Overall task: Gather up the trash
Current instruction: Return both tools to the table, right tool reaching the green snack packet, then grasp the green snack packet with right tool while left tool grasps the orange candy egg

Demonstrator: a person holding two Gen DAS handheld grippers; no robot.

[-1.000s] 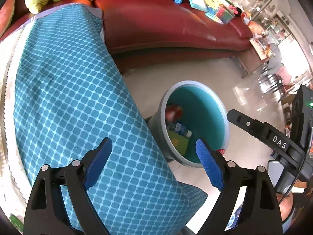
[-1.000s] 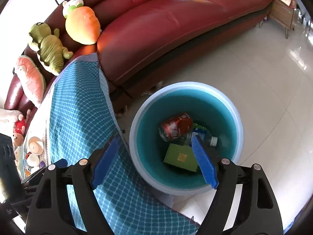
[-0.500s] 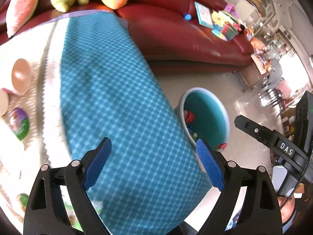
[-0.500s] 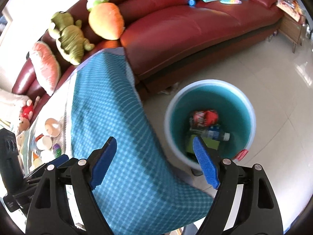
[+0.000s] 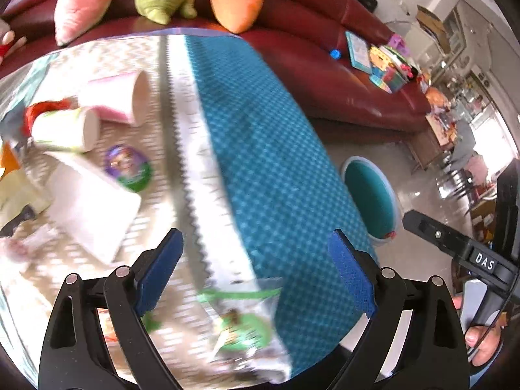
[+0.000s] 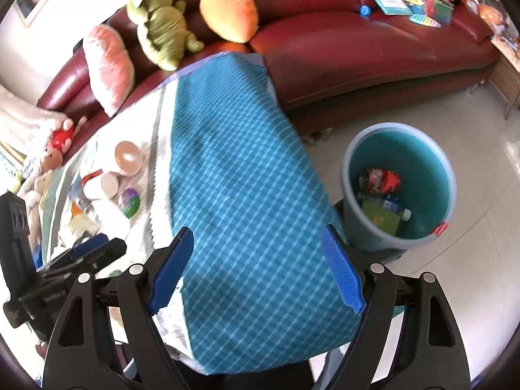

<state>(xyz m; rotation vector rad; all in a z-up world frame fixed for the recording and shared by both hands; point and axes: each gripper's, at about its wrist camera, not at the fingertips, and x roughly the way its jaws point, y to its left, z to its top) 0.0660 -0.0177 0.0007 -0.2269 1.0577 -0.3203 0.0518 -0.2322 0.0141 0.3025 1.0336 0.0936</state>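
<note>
Tipped cups (image 5: 112, 97), wrappers (image 5: 240, 321) on table

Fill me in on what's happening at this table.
A person is clearing trash with two handheld grippers. Both the left gripper and the right gripper are open and empty above the blue checked tablecloth. The teal plastic bin on the floor holds a red wrapper, a bottle and a green box. Paper cups and a green snack bag remain on the table.

Two cups (image 5: 112, 97), one bin (image 6: 399, 191)
</note>
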